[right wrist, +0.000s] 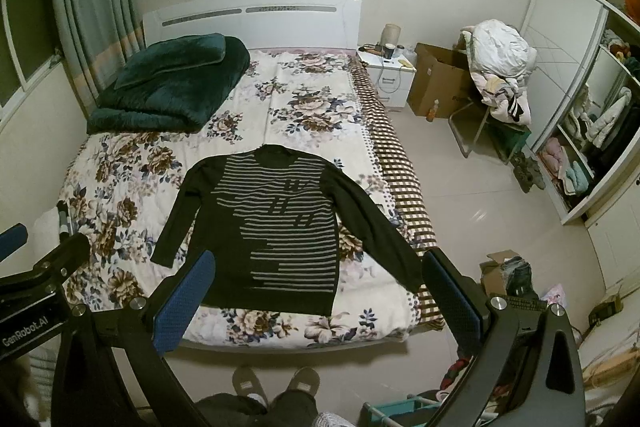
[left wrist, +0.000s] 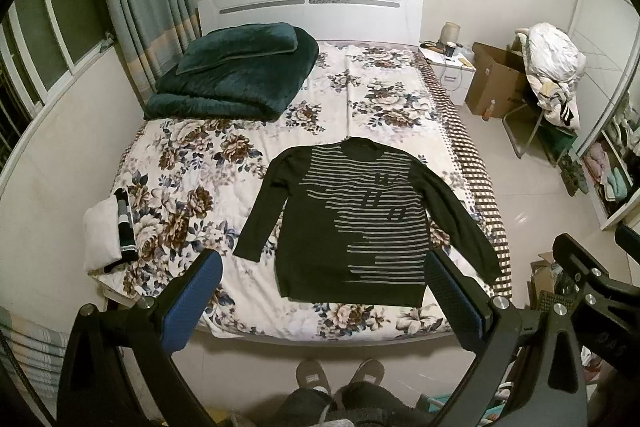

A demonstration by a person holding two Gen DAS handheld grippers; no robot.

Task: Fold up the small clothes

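Both grippers, left gripper and right gripper, wide open, holding nothing.
Striped sweater flat on near bed, sleeves spread.

Matt knit sweater on a quilted cotton bedspread; plush velvety blanket behind.

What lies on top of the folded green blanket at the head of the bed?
A matching dark green pillow lies on the folded green blanket, near the white headboard. What is beneath the blanket is covered, except the floral bedspread around it.

A dark striped sweater lies flat on the floral bed, sleeves spread.
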